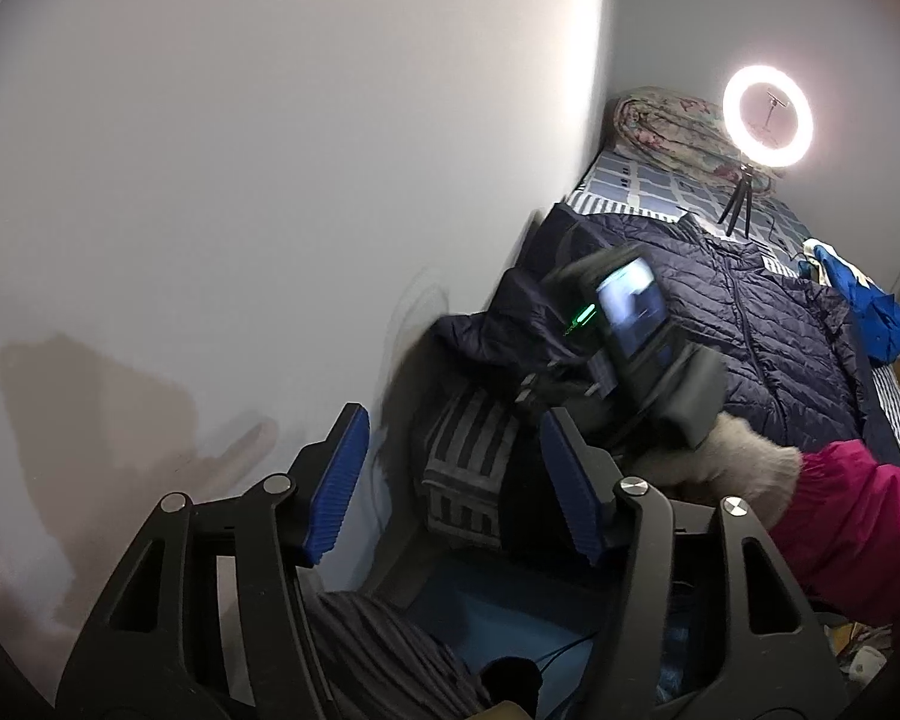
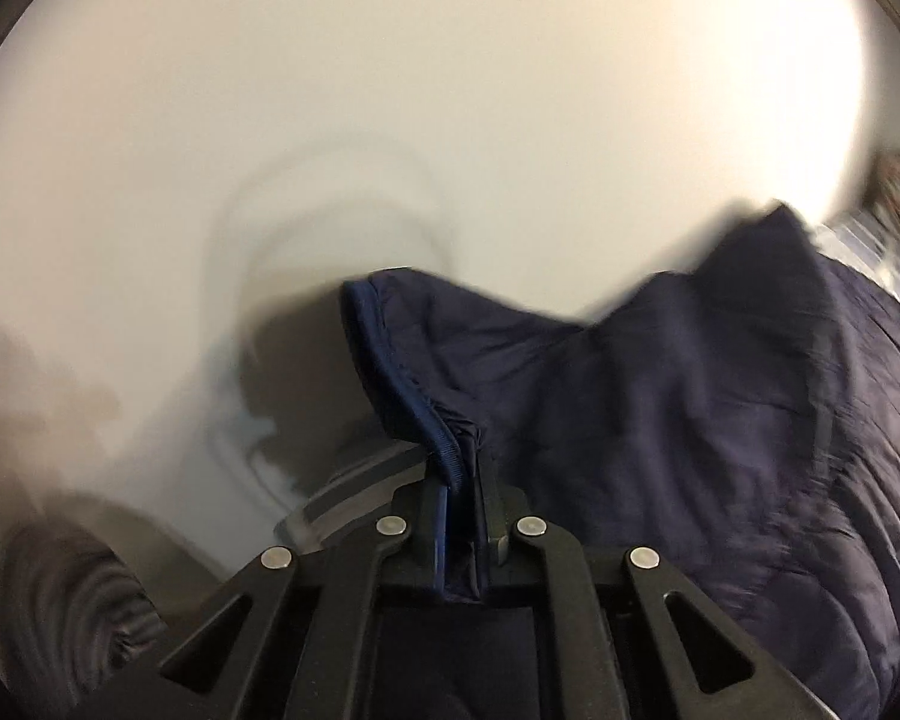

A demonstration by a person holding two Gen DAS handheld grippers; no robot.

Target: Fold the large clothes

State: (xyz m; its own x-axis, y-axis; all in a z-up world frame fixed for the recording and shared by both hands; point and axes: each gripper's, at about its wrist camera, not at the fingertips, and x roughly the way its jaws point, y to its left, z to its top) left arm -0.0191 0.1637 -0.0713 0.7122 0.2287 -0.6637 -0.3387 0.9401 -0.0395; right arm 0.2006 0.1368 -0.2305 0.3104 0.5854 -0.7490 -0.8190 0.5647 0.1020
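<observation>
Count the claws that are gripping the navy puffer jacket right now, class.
1. The right claw is shut on the navy puffer jacket, pinching its piped edge. The left claw is open, holding nothing, beside the bed.

I am in a bedroom at home. My bed with the blue and white striped sheet (image 1: 897, 414) sits against a plain white wall (image 1: 270, 180). A rolled-up flowery quilt (image 1: 666, 129) lies at its far end.
</observation>
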